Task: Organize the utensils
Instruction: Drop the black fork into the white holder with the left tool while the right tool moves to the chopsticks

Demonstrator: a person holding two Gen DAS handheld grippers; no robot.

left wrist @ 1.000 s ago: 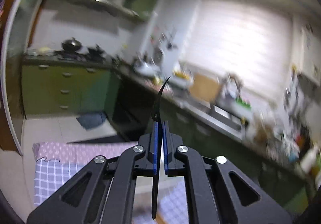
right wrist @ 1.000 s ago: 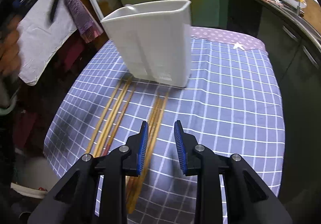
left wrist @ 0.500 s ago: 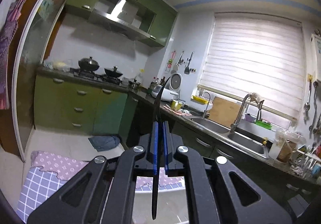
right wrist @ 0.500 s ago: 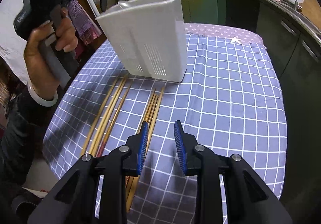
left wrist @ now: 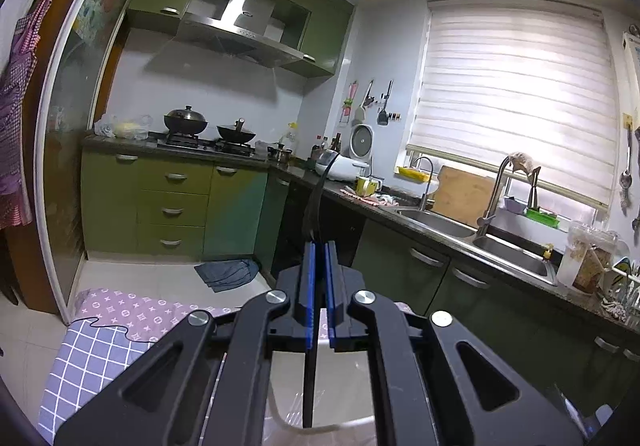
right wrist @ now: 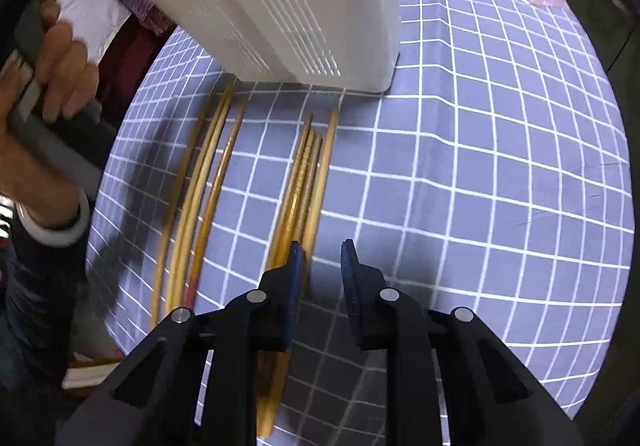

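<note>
My left gripper [left wrist: 319,246] is shut on a thin black utensil [left wrist: 313,214] held upright; its lower end hangs over the white utensil holder's rim [left wrist: 280,421]. In the right wrist view the white slotted holder [right wrist: 288,6] stands on the blue checked tablecloth [right wrist: 480,166]. Two bundles of wooden chopsticks lie in front of it: one at the left [right wrist: 200,182], one in the middle [right wrist: 306,174]. My right gripper [right wrist: 320,258] is open and empty, low over the near part of the middle bundle, its left finger [right wrist: 294,266] above the sticks.
The person's left hand [right wrist: 60,62] holds the other gripper's handle at the table's left edge. Beyond the table are green kitchen cabinets [left wrist: 172,198], a stove with pots [left wrist: 208,126] and a sink [left wrist: 472,230].
My right gripper moved forward and down, close over the middle chopstick bundle. My left gripper tilted up to level and now holds the black utensil over the holder's opening.
</note>
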